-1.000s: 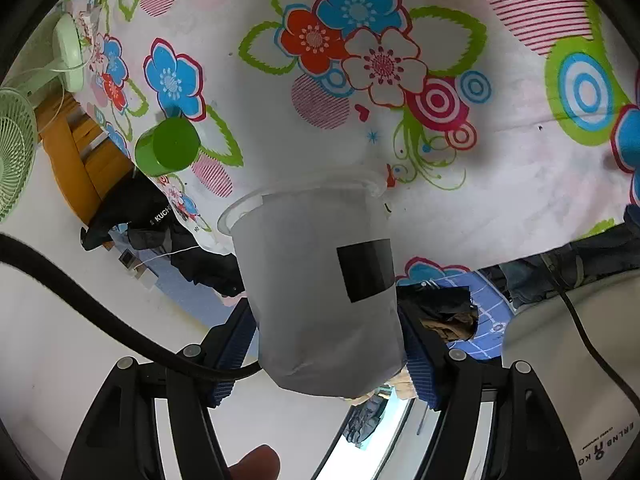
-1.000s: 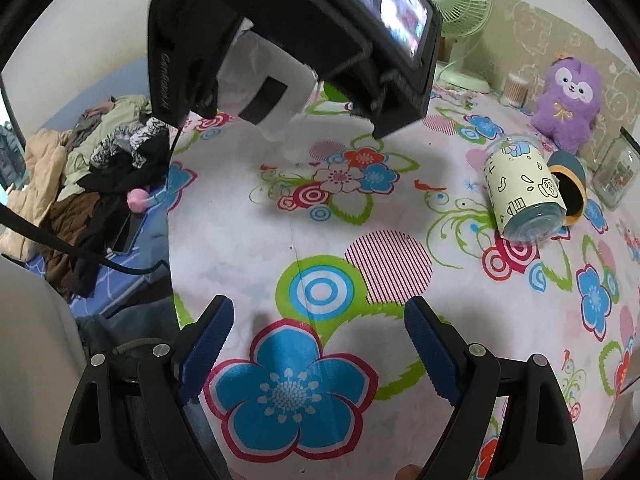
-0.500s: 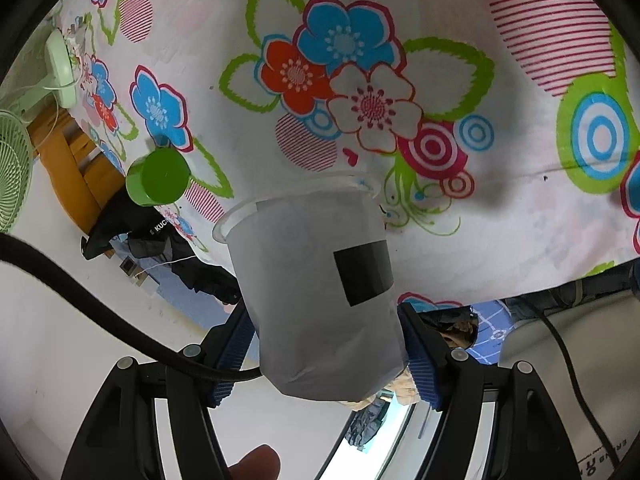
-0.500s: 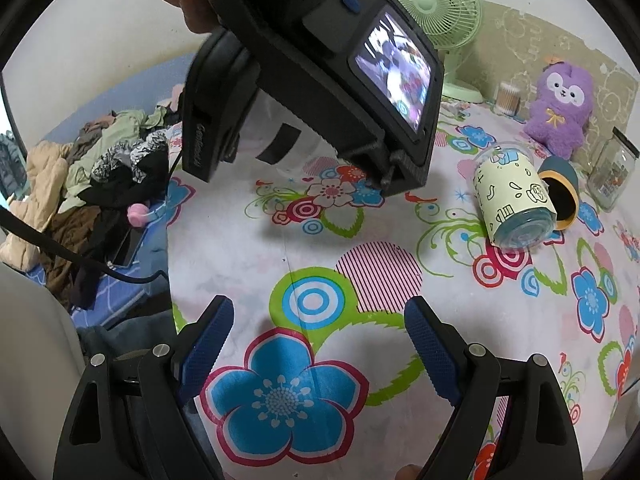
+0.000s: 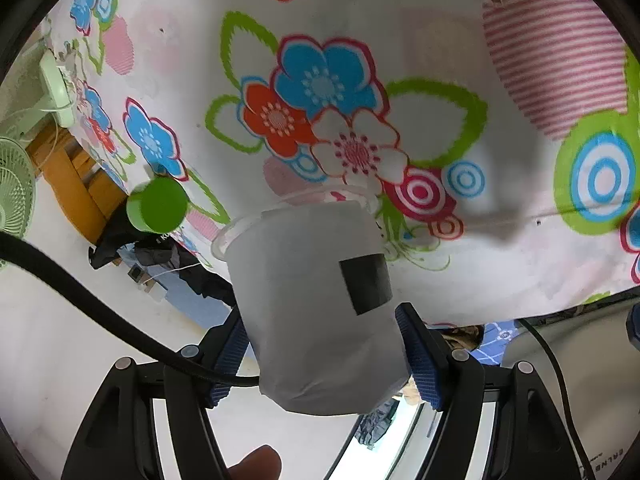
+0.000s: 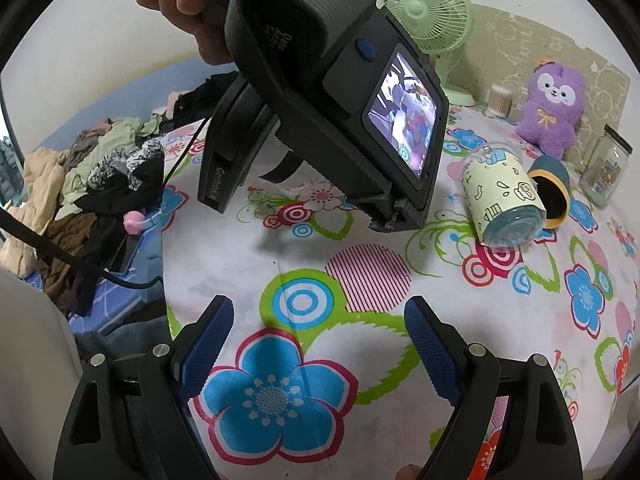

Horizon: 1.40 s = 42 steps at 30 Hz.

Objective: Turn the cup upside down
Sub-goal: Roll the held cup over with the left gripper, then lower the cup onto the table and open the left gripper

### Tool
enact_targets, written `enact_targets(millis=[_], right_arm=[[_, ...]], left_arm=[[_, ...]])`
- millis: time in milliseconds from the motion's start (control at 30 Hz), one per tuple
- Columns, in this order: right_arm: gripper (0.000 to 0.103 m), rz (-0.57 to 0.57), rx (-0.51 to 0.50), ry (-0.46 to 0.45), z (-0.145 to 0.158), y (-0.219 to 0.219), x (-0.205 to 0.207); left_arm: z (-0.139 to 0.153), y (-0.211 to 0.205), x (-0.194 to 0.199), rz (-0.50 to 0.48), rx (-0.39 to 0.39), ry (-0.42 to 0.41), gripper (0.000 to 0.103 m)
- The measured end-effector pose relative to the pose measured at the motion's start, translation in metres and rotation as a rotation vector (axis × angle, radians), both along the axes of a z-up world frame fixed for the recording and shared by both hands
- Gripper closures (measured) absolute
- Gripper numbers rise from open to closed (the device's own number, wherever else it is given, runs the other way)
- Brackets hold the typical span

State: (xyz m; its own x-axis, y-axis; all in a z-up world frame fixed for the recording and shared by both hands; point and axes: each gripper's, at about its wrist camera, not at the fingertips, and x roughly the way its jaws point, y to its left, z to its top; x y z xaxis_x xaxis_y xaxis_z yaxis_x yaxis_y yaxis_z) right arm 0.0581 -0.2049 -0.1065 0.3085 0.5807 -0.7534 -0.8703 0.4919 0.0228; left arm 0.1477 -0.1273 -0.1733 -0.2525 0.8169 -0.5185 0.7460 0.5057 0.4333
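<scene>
The left gripper (image 5: 322, 344) clamps its 2 blue-padded fingers (image 5: 418, 354) around a frosted translucent plastic cup with a black square label (image 5: 316, 300), held mouth-down over the flower-patterned desk (image 5: 440, 60). The right gripper (image 6: 318, 346) hangs over the desk, fingers spread and holding nothing. A green cylindrical cup (image 5: 157, 205) stands near the desk edge.

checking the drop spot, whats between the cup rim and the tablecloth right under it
Nothing: in the left wrist view, only bare floral tablecloth lies past the rim of the cup in the left gripper.
</scene>
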Motion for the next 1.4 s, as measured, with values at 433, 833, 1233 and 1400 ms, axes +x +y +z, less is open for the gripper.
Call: enact_targets(millis=[433, 833, 1233, 1400], right_arm=[[0.014, -0.011, 0.002, -0.008, 0.001, -0.003, 0.0], [0.014, -0.026, -0.008, -0.022, 0.0, 0.004, 0.006], [0.014, -0.036, -0.012, -0.026, -0.001, 0.007, 0.01], [0.014, -0.043, -0.011, -0.026, 0.001, 0.009, 0.013]], left_arm=[[0.017, -0.006, 0.016, -0.036, -0.03, -0.085, 0.027], [0.027, 0.006, 0.033, -0.082, -0.066, -0.14, 0.0], [0.04, 0.004, 0.041, -0.072, -0.1, -0.206, 0.0], [0.046, 0.006, 0.038, -0.075, -0.116, -0.221, 0.0]])
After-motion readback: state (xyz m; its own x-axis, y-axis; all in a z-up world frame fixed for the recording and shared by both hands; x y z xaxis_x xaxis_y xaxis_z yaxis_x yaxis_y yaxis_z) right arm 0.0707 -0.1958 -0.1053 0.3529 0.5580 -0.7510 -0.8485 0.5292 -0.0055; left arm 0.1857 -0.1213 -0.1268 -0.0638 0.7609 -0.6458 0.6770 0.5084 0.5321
